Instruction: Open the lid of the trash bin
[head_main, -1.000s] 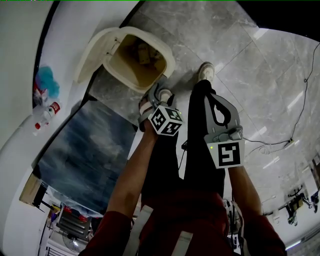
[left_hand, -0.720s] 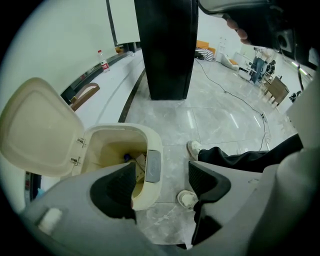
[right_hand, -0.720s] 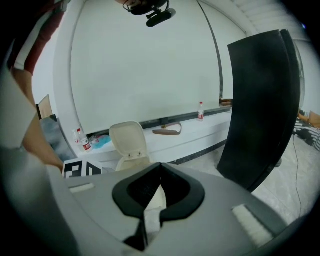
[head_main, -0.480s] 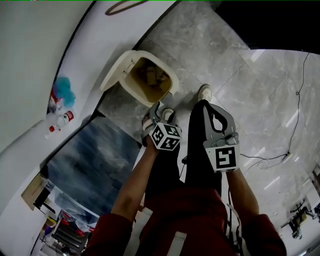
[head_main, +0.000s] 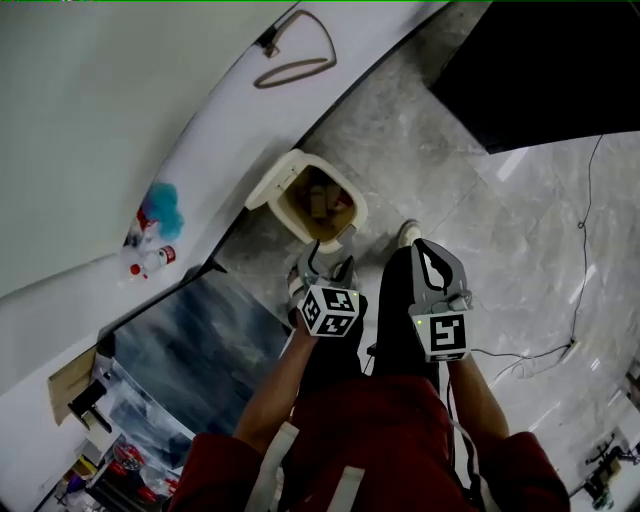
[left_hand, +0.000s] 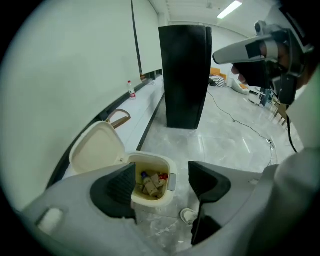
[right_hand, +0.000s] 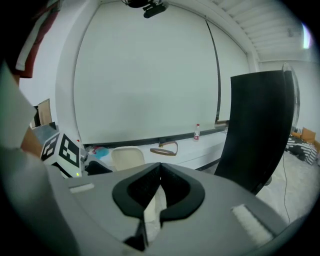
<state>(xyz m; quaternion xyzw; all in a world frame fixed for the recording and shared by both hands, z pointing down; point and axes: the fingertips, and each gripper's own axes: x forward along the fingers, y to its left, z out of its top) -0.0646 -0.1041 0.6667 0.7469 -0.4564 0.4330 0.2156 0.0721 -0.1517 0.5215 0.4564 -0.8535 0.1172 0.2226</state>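
The cream trash bin (head_main: 322, 207) stands on the marble floor against a white ledge. Its lid (head_main: 270, 180) is swung up and back, and cardboard scraps and wrappers lie inside. In the left gripper view the bin (left_hand: 152, 192) sits below and beyond the jaws, with the lid (left_hand: 97, 150) leaning on the ledge. My left gripper (head_main: 325, 268) is open and holds nothing, a short way in front of the bin (left_hand: 162, 181). My right gripper (head_main: 428, 250) is shut, with its tips together, beside my leg; in its own view (right_hand: 159, 169) the lid (right_hand: 127, 159) shows behind it.
A tall black cabinet (left_hand: 185, 75) stands past the bin. The white ledge (head_main: 230, 140) carries a brown strap loop (head_main: 295, 60), a blue object (head_main: 160, 205) and a small bottle (head_main: 150, 262). A cable (head_main: 580, 270) runs over the floor. My shoe (head_main: 408, 232) is near the bin.
The view has pulled back and both grippers now sit farther from the bin. The lid has stayed open. The left stays open, the right shut.
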